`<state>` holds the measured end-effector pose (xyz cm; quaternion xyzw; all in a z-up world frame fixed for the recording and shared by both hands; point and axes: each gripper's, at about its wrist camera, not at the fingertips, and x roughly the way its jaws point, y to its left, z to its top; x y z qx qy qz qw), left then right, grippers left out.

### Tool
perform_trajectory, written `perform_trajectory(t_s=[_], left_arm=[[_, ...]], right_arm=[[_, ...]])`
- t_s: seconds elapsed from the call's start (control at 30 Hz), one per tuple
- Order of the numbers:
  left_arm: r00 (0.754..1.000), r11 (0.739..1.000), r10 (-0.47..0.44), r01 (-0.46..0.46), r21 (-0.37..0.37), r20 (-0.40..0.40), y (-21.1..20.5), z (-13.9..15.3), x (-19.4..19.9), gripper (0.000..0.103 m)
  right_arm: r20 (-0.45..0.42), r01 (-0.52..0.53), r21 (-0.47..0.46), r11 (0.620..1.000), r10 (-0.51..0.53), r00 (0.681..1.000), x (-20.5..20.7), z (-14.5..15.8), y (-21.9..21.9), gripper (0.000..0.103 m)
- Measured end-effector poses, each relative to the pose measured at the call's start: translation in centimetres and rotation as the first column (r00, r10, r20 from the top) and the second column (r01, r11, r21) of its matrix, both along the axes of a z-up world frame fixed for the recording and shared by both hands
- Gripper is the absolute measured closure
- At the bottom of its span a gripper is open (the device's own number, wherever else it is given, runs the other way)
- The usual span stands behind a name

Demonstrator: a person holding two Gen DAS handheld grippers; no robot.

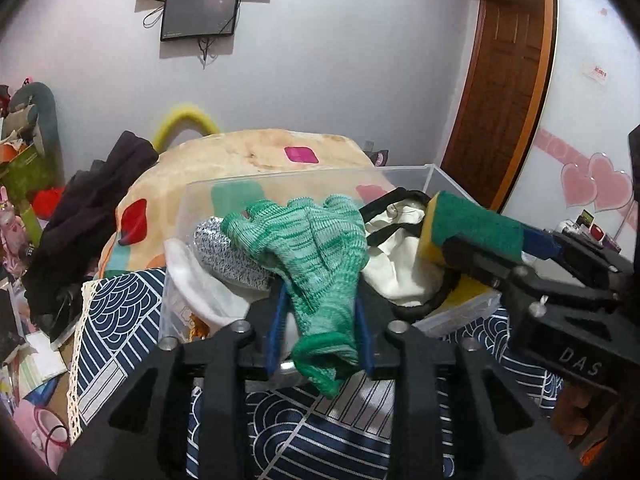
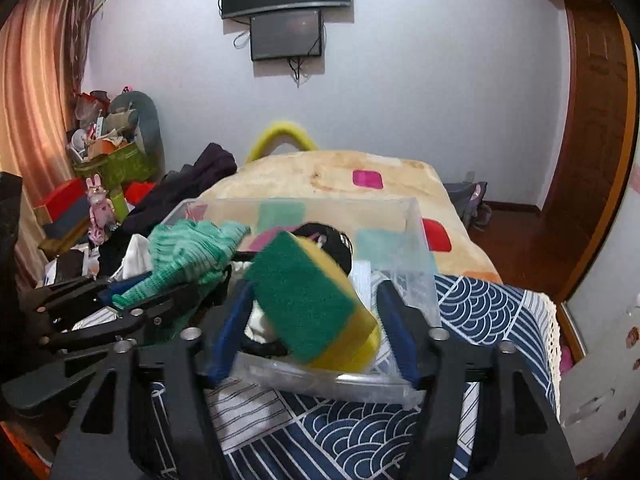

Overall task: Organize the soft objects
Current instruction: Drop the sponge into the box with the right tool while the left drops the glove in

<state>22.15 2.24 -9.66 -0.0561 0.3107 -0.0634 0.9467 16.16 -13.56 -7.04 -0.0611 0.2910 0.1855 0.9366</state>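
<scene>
My left gripper [image 1: 320, 300] is shut on a green knit glove [image 1: 308, 248] and holds it over the clear plastic box [image 1: 312, 174]. The glove also shows at left in the right wrist view [image 2: 192, 258]. My right gripper [image 2: 316, 300] stands open around a green-and-yellow sponge [image 2: 316, 300], which is blurred and tilted between the blue fingers above the box [image 2: 416, 248]. The sponge shows at right in the left wrist view [image 1: 472, 228]. Inside the box lie a grey speckled cloth [image 1: 228, 252], white fabric [image 1: 400, 264] and a black strap [image 1: 384, 204].
The box rests on a navy wave-patterned cloth [image 2: 360, 432] with a lace edge. Behind it lies a cream blanket [image 2: 332, 176] with coloured squares. Dark clothes [image 1: 80, 216] pile at left. Clutter and toys [image 2: 104, 160] stand by the curtain. A brown door [image 1: 504, 92] is at right.
</scene>
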Motion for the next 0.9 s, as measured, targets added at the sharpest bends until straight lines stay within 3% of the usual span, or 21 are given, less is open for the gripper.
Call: perform_trajectory(t_s=[0.3,0.67,0.9], left_arm=[[0.999,1.000,-0.007,0.007,-0.004,0.047,0.3,1.8,-2.8,0.044],[0.982,0.999,0.010,-0.015,0.028,0.189,0.2,6.0,-7.9,0.040],[0.953,0.998,0.029,-0.045,0.046,0.301,-0.3,8.7,-11.9,0.028]], right_arm=[[0.012,0.008,0.033,0.999,-0.008,1.000,-0.9,1.4,-1.4,0.025],[0.124,0.011,0.085,0.996,-0.022,0.992,-4.5,4.9,-2.8,0.021],[0.227,-0.009,0.116,0.993,-0.017,0.974,-8.0,6.9,-3.6,0.010]])
